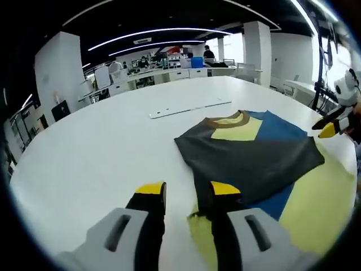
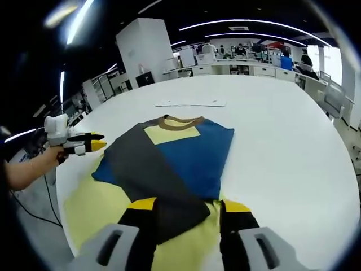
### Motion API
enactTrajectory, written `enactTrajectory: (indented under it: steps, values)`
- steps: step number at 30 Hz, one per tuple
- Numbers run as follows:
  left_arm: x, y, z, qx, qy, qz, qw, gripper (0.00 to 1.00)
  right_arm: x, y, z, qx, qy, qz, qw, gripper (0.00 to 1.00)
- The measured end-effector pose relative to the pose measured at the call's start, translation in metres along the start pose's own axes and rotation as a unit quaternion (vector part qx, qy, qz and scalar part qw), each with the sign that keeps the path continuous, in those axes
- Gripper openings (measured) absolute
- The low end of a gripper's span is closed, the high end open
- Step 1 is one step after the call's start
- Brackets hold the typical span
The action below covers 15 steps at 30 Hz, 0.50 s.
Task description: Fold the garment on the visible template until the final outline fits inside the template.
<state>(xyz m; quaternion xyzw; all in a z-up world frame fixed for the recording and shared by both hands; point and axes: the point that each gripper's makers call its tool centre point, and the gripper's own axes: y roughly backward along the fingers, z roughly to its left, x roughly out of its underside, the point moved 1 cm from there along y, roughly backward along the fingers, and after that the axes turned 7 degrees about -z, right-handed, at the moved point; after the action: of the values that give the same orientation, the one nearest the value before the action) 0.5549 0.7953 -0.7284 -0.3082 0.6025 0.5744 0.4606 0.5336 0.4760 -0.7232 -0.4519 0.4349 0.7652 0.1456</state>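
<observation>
Evidently the garment, a short-sleeved cloth shirt in dark grey, blue and pale yellow panels with a brown collar (image 1: 248,155), was laid flat and partly folded on the round white worktop (image 1: 101,152), over a pale yellow sheet taken to be the template (image 1: 321,209). A grey panel was seen lying across the blue body in the right gripper view (image 2: 169,164). The left tongs (image 1: 188,189) were held apart and empty at the hem-side corner of the shirt, with one yellow-tipped jaw over bare worktop and the other over cloth. The right tongs (image 2: 184,204) were likewise spread and empty, straddling the grey fold's lower tip. The shirt's long axis was seen running away from the right tongs, collar at the far end. The right tongs were judged nearer to the loose grey fold, so the next tuck was judged likely to fall to them. A thin white strip (image 1: 189,108) was noted lying beyond the collar. Whether the outline fitted the template could not be told.
</observation>
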Motion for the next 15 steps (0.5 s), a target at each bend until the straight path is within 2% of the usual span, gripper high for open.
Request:
enactTrajectory:
  steps: [5, 10, 12, 13, 14, 15]
  values:
    - [0.002, -0.019, 0.001, -0.006, 0.021, 0.004, 0.9997, 0.26, -0.004, 0.002, 0.001, -0.002, 0.009, -0.011, 0.9999, 0.61]
    - [0.009, -0.034, 0.004, -0.019, 0.010, 0.018, 0.9996, 0.25, -0.004, 0.005, 0.003, -0.008, 0.010, -0.012, 0.9998, 0.62]
    - [0.017, -0.037, 0.008, -0.029, -0.002, 0.037, 0.9989, 0.25, -0.004, 0.005, 0.003, -0.010, 0.009, -0.013, 0.9998, 0.63]
    - [0.013, -0.037, 0.010, -0.034, 0.006, 0.021, 0.9992, 0.26, -0.004, 0.006, 0.004, -0.011, 0.008, -0.014, 0.9998, 0.63]
    - [0.014, -0.036, 0.010, -0.033, -0.001, 0.028, 0.9991, 0.25, -0.004, 0.007, 0.004, -0.012, 0.008, -0.014, 0.9998, 0.63]
    - [0.014, -0.034, 0.016, -0.049, -0.018, 0.033, 0.9981, 0.22, -0.004, 0.007, 0.005, -0.013, 0.007, -0.014, 0.9998, 0.63]
